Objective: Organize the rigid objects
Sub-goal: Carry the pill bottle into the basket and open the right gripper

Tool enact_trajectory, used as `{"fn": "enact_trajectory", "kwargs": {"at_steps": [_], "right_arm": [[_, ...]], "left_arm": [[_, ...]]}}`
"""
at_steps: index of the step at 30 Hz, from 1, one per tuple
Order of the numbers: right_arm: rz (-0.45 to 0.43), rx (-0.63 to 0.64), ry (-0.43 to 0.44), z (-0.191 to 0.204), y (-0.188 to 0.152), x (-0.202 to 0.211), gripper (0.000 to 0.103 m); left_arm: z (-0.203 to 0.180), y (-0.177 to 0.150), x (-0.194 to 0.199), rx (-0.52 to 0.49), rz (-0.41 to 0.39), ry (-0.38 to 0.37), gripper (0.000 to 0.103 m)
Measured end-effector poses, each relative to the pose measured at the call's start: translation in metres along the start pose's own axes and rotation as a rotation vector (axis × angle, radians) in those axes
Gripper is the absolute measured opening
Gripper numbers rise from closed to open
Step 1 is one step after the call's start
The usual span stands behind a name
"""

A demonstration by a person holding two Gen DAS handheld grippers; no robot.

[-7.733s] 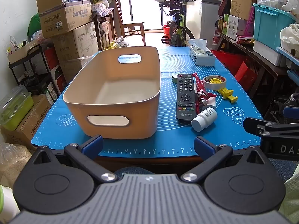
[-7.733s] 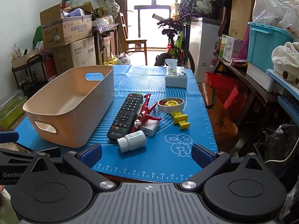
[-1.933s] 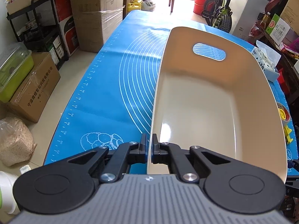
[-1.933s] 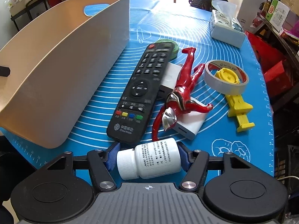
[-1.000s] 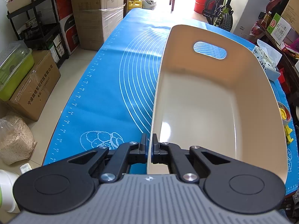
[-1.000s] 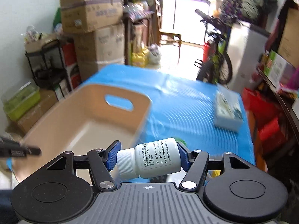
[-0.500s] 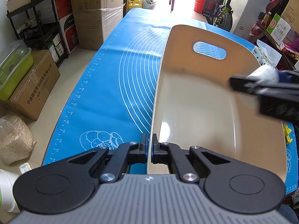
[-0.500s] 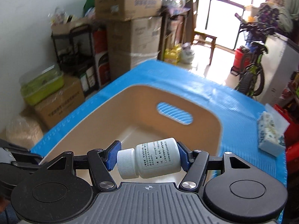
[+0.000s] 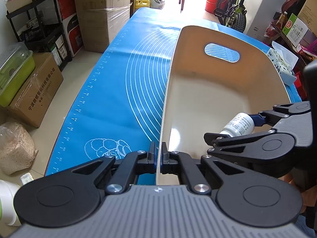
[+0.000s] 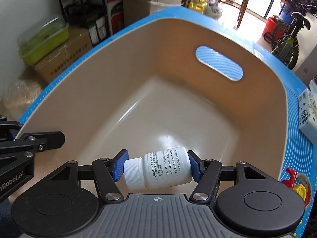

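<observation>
**One bottle held over one bin, two grippers at work**

From the left, the left wrist view shows one green lidded tub (image 9: 13,73) on one printed cardboard box (image 9: 34,93) on the floor, with one sack of pale grain (image 9: 14,144) in front of them. One blue measuring mat (image 9: 122,91) covers the table. On the mat stands one beige plastic bin (image 9: 223,91), with one oval handle cut-out (image 9: 221,52) visible in its far wall.

The left gripper (image 9: 158,154) is pinched nearly closed on the bin's near left rim, one finger outside the wall and one inside.

Right of that, the right gripper (image 10: 156,167) reaches in over the bin's near right part. Its two blue pads (image 10: 120,164) clamp one white pill bottle (image 10: 158,170) end to end, one pad on the ribbed cap at the left and one on the base at the right. The bottle lies sideways, its printed label facing up. It hangs above the bin floor near the front wall; whether it touches the floor cannot be told.

At the far right of the right wrist view, one white tissue pack (image 10: 308,113) lies on the mat beyond the bin. Lower down, parts of one red toy (image 10: 291,175) and one yellow piece (image 10: 301,190) show at the mat's edge.
</observation>
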State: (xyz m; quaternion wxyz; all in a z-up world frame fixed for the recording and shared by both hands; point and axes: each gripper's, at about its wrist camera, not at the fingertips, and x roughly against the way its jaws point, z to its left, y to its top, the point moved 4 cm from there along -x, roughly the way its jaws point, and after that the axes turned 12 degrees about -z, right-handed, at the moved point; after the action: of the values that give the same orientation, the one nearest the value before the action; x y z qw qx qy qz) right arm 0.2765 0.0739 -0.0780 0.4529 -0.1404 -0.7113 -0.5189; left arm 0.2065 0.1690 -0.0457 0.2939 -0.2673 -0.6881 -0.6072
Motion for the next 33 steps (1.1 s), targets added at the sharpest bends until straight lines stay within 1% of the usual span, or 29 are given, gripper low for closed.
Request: {"fn": "enact_trajectory", "kwargs": {"at_steps": [4,7,9,12,13,15,17,20,23,25,29,33], "right_arm": [[0.071,0.002,0.002,0.002,-0.005,-0.009,0.067],[0.099,0.007,-0.008,0.003,-0.008,-0.012,0.067],[0.104,0.002,-0.008,0.002,-0.008,-0.013,0.070],[0.084,0.005,-0.009,0.001,-0.006,-0.009,0.074],[0.073,0.007,-0.015,-0.001,-0.006,-0.005,0.076],[0.042,0.001,-0.013,-0.005,-0.005,0.005,0.077],[-0.005,-0.017,-0.014,-0.010,-0.001,0.018,0.079],[-0.105,-0.031,-0.023,-0.019,0.008,0.045,0.082],[-0.207,-0.030,-0.058,-0.033,0.017,0.074,0.083],[-0.255,-0.047,-0.080,-0.046,0.023,0.089,0.083],[-0.314,-0.092,-0.130,-0.075,0.024,0.117,0.084],[-0.341,-0.136,-0.194,-0.108,0.011,0.136,0.084]], "left_arm": [[-0.001,0.000,0.000,0.003,0.000,-0.002,0.005],[-0.001,0.000,0.001,0.004,-0.001,-0.004,0.005],[-0.001,0.000,0.001,0.002,-0.001,-0.002,0.005],[0.000,-0.001,0.001,0.001,0.000,0.001,0.005],[0.000,-0.001,0.001,0.002,0.000,0.001,0.005],[-0.001,0.000,0.001,0.000,-0.001,0.001,0.005],[-0.001,0.000,0.001,-0.002,-0.001,0.002,0.005],[-0.001,0.000,0.001,-0.003,-0.001,0.003,0.005],[-0.001,0.000,0.001,-0.003,-0.001,0.003,0.005],[-0.001,0.000,0.001,-0.003,-0.001,0.003,0.005],[-0.001,0.000,0.000,-0.005,-0.002,0.004,0.005],[-0.001,0.000,0.000,-0.005,-0.001,0.005,0.005]]}}
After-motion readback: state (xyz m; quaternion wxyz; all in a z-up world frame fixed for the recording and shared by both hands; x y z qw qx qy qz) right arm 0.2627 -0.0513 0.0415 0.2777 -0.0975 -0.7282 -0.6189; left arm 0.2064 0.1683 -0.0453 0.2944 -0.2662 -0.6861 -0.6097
